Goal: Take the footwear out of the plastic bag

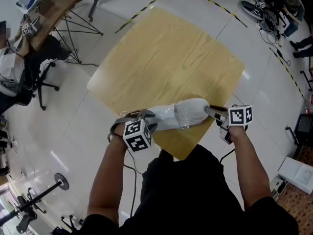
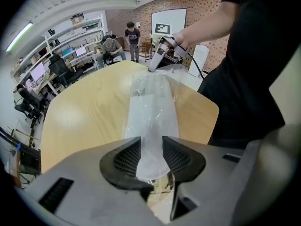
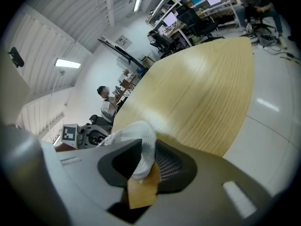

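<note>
A white piece of footwear [image 1: 178, 114] in a clear plastic bag [image 1: 185, 122] hangs lengthwise between both grippers, over the near corner of the wooden table [image 1: 166, 58]. My left gripper [image 1: 150, 123] is shut on the left end: in the left gripper view its pads [image 2: 127, 157] press the white bagged end [image 2: 153, 112], with crinkled plastic showing below them. My right gripper [image 1: 211, 111] is shut on the other end. There, white knit fabric [image 3: 138, 135] sits squeezed between its jaws [image 3: 143, 161]. The left gripper view also shows the right gripper [image 2: 157, 62] at the far end.
The table's near corner [image 1: 182, 155] is just in front of the person's body. A seated person and an office chair [image 1: 19, 77] are at the far left, with trestle legs [image 1: 73, 28] beyond. Striped floor tape [image 1: 146, 6] runs behind the table. A white box [image 1: 298, 173] sits on the floor at right.
</note>
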A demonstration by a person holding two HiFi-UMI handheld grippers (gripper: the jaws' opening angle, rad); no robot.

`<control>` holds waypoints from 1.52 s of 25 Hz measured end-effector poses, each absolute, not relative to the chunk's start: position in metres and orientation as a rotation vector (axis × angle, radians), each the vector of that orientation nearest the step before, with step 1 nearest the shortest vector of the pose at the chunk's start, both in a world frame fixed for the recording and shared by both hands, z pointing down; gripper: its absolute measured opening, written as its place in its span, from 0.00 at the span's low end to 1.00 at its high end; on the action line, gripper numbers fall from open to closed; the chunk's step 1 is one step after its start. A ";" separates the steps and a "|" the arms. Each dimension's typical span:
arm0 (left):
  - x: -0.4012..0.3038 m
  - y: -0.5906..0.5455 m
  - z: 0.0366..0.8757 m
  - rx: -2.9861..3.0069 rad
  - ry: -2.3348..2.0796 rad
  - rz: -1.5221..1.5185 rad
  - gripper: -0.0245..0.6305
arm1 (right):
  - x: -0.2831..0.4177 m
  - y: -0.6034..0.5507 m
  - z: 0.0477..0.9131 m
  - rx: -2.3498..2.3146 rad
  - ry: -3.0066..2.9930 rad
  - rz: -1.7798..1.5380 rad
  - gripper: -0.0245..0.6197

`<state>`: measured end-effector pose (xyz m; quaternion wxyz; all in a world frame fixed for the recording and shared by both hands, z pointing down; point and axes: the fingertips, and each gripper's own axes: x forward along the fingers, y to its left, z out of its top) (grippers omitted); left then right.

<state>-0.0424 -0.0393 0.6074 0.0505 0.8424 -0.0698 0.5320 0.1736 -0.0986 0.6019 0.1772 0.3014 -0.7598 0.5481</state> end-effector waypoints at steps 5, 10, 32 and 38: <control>-0.056 -0.027 0.615 2.558 -0.205 1.660 0.23 | 0.166 -0.087 0.607 0.856 -2.155 1.560 0.18; -0.060 -0.020 0.606 2.511 -0.213 1.685 0.22 | 0.160 -0.085 0.597 0.791 -2.160 1.575 0.18; -0.113 0.012 0.612 2.438 -0.325 1.719 0.19 | 0.157 -0.066 0.599 0.780 -2.125 1.563 0.18; -0.127 0.010 0.611 2.410 -0.362 1.747 0.19 | 0.168 -0.065 0.594 0.796 -2.129 1.557 0.18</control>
